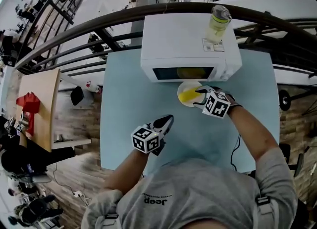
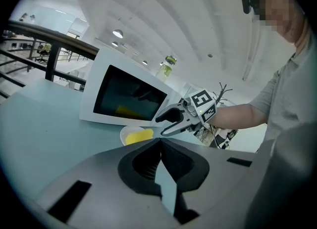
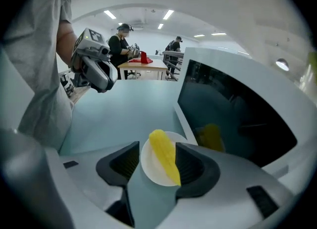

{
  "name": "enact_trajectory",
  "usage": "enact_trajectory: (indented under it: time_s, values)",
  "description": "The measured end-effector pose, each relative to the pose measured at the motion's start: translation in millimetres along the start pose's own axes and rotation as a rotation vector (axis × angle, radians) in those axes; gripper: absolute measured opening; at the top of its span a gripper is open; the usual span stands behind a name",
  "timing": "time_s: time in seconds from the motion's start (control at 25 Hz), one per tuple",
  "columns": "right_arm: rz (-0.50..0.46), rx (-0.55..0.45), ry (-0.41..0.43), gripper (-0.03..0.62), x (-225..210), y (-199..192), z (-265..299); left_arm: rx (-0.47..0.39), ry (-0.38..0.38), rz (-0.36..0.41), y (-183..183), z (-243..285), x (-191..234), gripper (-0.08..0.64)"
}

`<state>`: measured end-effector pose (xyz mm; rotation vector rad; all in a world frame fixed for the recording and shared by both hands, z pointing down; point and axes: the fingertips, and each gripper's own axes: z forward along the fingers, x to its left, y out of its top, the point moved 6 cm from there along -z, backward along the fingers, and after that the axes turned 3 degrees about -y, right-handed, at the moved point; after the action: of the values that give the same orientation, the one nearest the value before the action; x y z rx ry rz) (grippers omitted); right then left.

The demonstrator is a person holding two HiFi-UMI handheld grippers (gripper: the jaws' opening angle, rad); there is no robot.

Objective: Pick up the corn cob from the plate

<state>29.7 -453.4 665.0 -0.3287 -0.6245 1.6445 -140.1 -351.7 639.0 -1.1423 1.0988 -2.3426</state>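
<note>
A yellow corn cob [image 3: 166, 156] lies on a small white plate [image 3: 147, 167] on the pale blue table, just in front of the microwave door. My right gripper [image 3: 157, 149] is open, tilted down over the plate, its jaws on either side of the cob and not pressing on it. The head view shows the same: right gripper [image 1: 200, 94] over the plate [image 1: 181, 98] and corn [image 1: 187, 95]. My left gripper [image 1: 167, 120] hovers over the table's middle, to the left of the plate, with its jaws shut [image 2: 159, 142] and nothing in them.
A white microwave [image 1: 183, 45], door closed, stands at the table's far side with a clear bottle [image 1: 218, 23] on top. A dark railing runs behind the table [image 1: 124, 109]. People work at tables far off in the right gripper view.
</note>
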Motion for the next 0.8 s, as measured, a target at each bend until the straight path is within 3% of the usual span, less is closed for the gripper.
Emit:
enact_trajectory:
  time_s: [0.48,0.8]
  values:
    - [-0.196,0.154,0.062,0.266,-15,-15,71,0.034,-0.008,-0.052,-15,24,28,0.018]
    - [-0.279,0.206,0.087,0.278,-14,-27,96,0.053,-0.020,-0.084,-27,36,36,0.018]
